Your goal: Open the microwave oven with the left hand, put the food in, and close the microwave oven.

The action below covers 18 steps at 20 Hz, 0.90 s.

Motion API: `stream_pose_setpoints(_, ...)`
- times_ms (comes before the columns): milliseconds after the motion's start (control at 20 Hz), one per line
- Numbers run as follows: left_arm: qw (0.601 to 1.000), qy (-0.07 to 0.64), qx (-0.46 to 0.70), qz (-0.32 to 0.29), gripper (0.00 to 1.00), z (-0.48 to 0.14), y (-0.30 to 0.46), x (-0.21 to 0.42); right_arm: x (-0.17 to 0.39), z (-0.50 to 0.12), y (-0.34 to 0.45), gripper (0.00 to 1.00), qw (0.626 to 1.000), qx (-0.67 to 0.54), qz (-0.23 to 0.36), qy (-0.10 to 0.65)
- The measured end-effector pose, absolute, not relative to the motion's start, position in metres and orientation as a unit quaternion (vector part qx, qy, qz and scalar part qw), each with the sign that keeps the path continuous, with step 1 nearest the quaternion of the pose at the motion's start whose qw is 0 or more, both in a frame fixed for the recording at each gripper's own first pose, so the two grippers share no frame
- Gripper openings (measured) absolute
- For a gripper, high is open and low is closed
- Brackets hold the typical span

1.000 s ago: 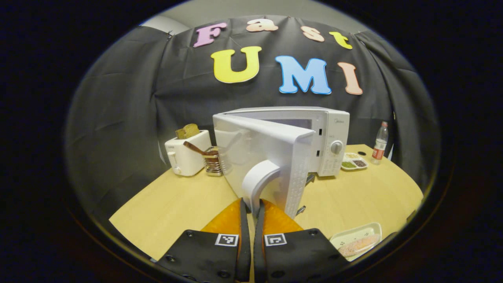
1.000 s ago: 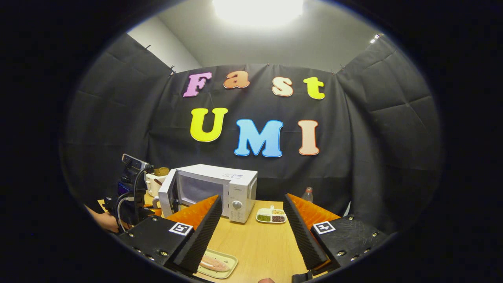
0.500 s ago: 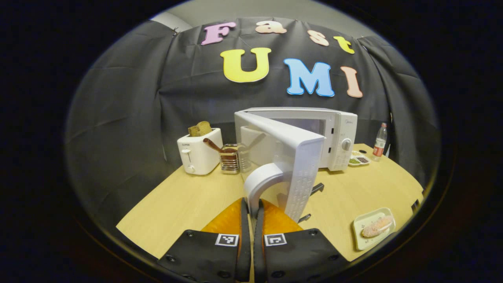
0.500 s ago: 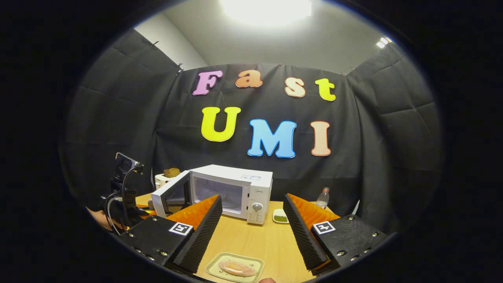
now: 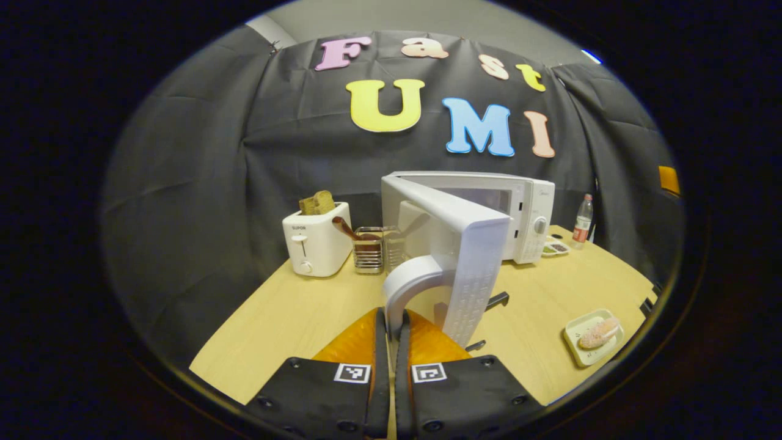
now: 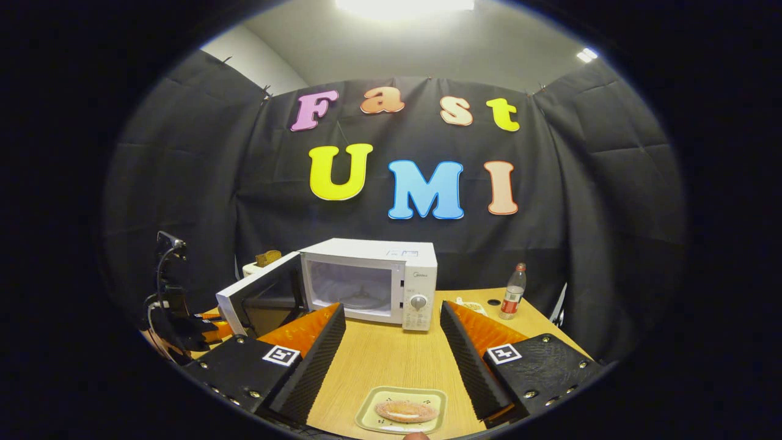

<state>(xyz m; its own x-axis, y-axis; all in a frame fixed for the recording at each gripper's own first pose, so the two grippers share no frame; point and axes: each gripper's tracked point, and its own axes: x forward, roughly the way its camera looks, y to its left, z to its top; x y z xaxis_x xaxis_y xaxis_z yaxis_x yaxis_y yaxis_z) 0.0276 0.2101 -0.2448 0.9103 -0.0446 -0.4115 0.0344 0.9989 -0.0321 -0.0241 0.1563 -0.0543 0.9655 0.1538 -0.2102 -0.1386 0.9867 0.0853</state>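
Black cloth walls enclose a light wooden table (image 5: pixel 287 318) that carries a white microwave oven (image 6: pixel 391 272) toward its back edge. In the left gripper view, the left gripper (image 5: pixel 391 318) has its jaws together, clamped on the curved white handle (image 5: pixel 406 284) of the microwave door (image 5: pixel 470 256), which stands swung wide open toward the table's front. In the right gripper view, the oven's lit cavity is exposed, with the door angled out to the left. The right gripper (image 6: pixel 391 342) hovers above the table's front edge with its jaws wide apart, holding nothing. Between them, near the front edge, lies a pale green rectangular tray (image 6: pixel 372 412) holding a pinkish oval piece of food (image 6: pixel 406 410). A white toaster with brown bread (image 5: pixel 316 238) and a wire utensil holder (image 5: pixel 368 247) stand left of the oven near the back edge. A clear plastic bottle with a red label (image 6: pixel 512 292) stands right of the oven.
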Motion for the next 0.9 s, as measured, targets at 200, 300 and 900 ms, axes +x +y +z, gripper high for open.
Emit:
stream_pose_setpoints(200, 0.975, 0.217, -0.034, -0.029, 0.16, -0.246, 0.219, 0.025, -0.018, -0.067, 0.163, 0.95, 0.988, 0.019, 0.081, 0.131)
stream_pose_setpoints(300, 0.978, 0.205, -0.033, -0.021, 0.22, -0.237, 0.219, 0.013, -0.015, -0.077, 0.162, 0.95, 0.985, 0.008, 0.093, 0.143)
stream_pose_setpoints(900, 0.990, 0.125, -0.028, 0.054, 0.98, -0.133, 0.188, -0.054, -0.002, -0.157, 0.154, 0.96, 0.941, -0.093, 0.244, 0.217)
